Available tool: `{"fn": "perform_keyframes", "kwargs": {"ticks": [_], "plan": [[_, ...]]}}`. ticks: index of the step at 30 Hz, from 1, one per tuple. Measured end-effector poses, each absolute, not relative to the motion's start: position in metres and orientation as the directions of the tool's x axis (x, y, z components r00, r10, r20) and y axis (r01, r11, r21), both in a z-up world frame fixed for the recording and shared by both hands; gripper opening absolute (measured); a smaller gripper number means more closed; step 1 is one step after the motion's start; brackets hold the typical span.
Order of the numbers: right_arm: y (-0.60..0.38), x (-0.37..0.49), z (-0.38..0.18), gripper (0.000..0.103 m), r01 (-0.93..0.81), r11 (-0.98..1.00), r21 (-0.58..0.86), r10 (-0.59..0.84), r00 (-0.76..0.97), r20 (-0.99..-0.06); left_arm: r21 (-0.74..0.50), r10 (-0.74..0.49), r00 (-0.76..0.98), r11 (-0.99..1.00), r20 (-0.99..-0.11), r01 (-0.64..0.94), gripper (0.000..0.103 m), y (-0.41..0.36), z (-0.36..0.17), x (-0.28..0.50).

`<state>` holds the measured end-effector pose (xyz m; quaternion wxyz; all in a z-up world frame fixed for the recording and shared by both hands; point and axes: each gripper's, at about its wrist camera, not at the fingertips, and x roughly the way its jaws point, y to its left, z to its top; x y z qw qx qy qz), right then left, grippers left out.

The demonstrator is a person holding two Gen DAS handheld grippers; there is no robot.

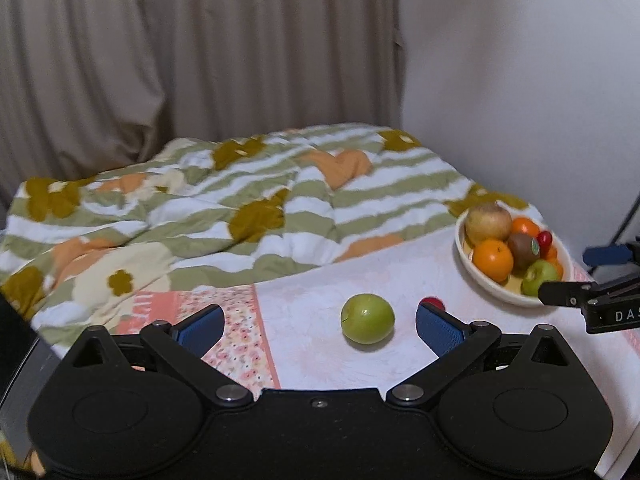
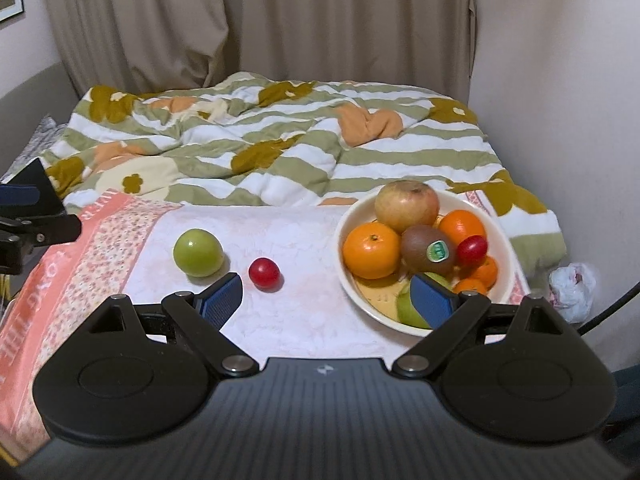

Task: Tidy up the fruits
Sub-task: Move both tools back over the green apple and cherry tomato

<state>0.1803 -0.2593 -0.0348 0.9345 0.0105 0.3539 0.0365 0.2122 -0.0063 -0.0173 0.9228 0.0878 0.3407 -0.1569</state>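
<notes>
Two loose fruits lying ahead: green apple [image 1: 367,319] sitting centre frame, just beyond left hand-held gripper [image 1: 320,326], nearer than right hand-held gripper [image 2: 330,300]; both spread wide, empty.

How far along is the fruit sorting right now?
Done: the bowl already holds oranges, a kiwi, a large apple and more. In hand: nothing; the left gripper and right gripper are both open and empty. Left: the green apple and small red fruit on the cloth.

left claw [image 1: 320,330]: spread wide, empty | right claw [image 2: 328,300]: spread, empty
</notes>
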Motion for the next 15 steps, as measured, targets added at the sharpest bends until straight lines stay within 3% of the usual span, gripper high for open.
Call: {"fn": "perform_keyframes", "kwargs": {"ticks": [10,15], "plan": [[-0.223,0.220,-0.092,0.103,-0.201,0.979,-0.012,0.138,0.713,-0.687,-0.031,-0.341,0.572,0.876,-0.746,0.481,0.103,-0.010,-0.073,0.280],[-0.210,0.236,-0.121,0.088,-0.292,0.956,-0.026,0.186,0.671,-0.718,-0.098,-0.377,0.509,0.865,-0.774,0.493,0.101,-0.016,-0.095,0.302]]}}
